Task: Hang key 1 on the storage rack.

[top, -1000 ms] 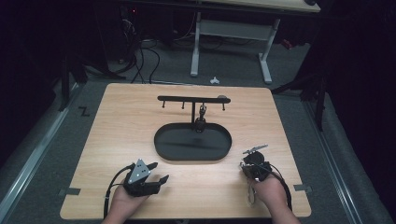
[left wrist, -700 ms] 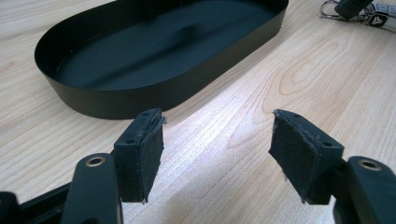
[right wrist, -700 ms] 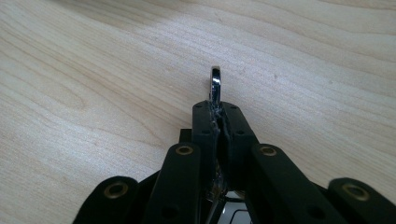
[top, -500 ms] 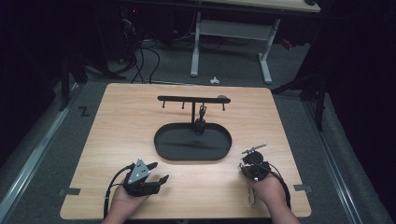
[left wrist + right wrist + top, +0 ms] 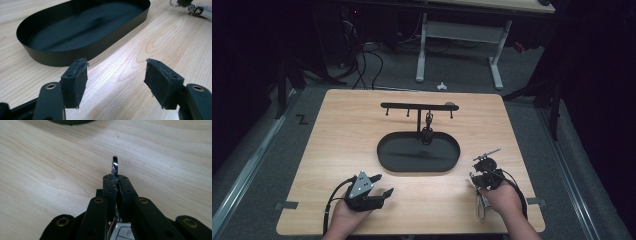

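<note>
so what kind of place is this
Probably a lab or workshop: a lone wooden table on grey carpet, loose cables on the floor behind it, and an adjustable desk frame in dim surroundings.

Overhead light brightens the table (image 5: 337, 150) against dark surroundings; glare whitens wood between the blurred fingers (image 5: 75, 82).

Key ring (image 5: 115, 166): mostly hidden between right gripper (image 5: 117, 182) pads, top arc showing at 12 o'clock. Key fob (image 5: 122, 232): cut off at 6 o'clock edge. Item hanging on rack (image 5: 428, 121): too small to identify.
</note>
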`<state>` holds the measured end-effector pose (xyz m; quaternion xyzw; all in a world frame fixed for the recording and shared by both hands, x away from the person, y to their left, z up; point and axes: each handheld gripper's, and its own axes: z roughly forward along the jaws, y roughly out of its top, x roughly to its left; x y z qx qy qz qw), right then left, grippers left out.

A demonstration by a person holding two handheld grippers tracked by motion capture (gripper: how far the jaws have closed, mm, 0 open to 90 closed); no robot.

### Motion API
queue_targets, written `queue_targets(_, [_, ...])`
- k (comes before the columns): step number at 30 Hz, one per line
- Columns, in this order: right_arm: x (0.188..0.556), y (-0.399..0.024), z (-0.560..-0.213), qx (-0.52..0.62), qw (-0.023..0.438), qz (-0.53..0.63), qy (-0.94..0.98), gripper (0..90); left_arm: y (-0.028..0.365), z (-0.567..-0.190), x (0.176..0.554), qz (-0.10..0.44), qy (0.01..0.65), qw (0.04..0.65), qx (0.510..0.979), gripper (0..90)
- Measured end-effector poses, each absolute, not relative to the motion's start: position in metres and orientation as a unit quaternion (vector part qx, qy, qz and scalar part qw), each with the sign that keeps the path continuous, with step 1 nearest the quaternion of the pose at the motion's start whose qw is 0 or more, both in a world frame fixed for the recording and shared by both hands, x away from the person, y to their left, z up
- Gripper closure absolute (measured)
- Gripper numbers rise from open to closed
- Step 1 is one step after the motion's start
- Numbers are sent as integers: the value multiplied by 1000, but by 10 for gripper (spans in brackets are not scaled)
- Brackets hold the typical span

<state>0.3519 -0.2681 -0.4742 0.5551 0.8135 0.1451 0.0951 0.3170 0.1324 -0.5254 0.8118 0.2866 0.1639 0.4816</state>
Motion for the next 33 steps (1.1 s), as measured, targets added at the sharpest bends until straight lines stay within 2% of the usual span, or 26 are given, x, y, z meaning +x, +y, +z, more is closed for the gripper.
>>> queue_targets(16, [352, -278, -406, 548, 120, 173, 810, 863, 133, -526, 318, 164, 288, 484, 810, 346])
queue_targets(33, [363, -264, -382, 534, 124, 198, 813, 864, 134, -525, 317, 164, 289, 484, 809, 344])
